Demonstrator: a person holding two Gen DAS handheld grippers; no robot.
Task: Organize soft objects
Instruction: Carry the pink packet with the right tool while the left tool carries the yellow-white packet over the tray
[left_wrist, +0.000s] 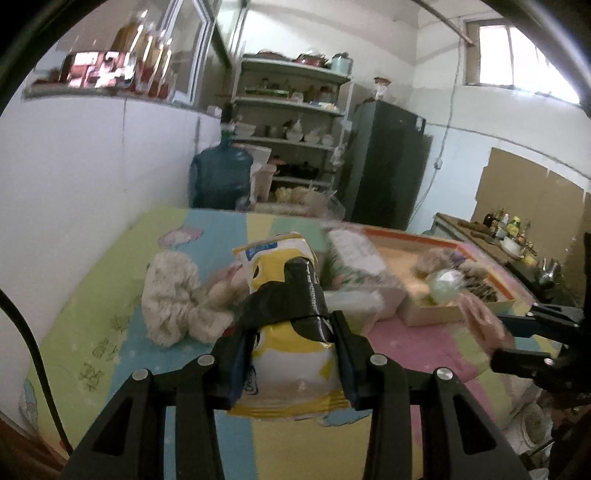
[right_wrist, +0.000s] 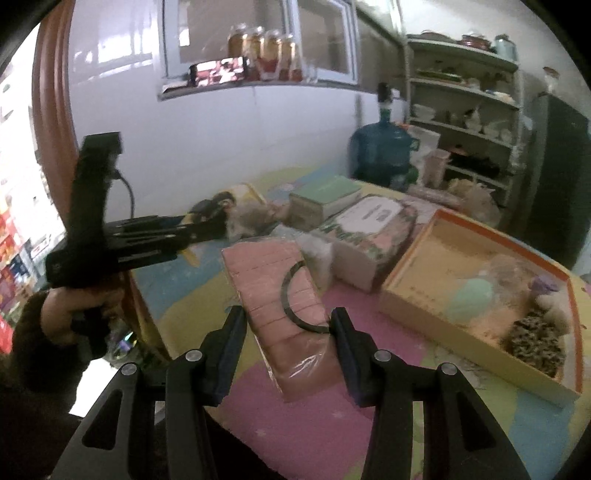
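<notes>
The left gripper (left_wrist: 295, 354), low centre of its frame, pinches a yellow packet (left_wrist: 291, 332); the right gripper (right_wrist: 288, 347) clamps a pink wrapped pack (right_wrist: 280, 295) above the bench (right_wrist: 314, 413). Both look light, squashy and slippery in film, best gripped mid-body. The box (right_wrist: 436, 321) sits at right.

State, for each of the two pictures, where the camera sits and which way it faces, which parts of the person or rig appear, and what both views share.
Left wrist: on the left claw, facing the shelves past the yellow packet it grips; the right claw enters at right.
Right wrist: on the right claw, facing the wall past the pink pack it grips; a hand holds the left claw.
Shared: orange-rimmed box, water jug.
</notes>
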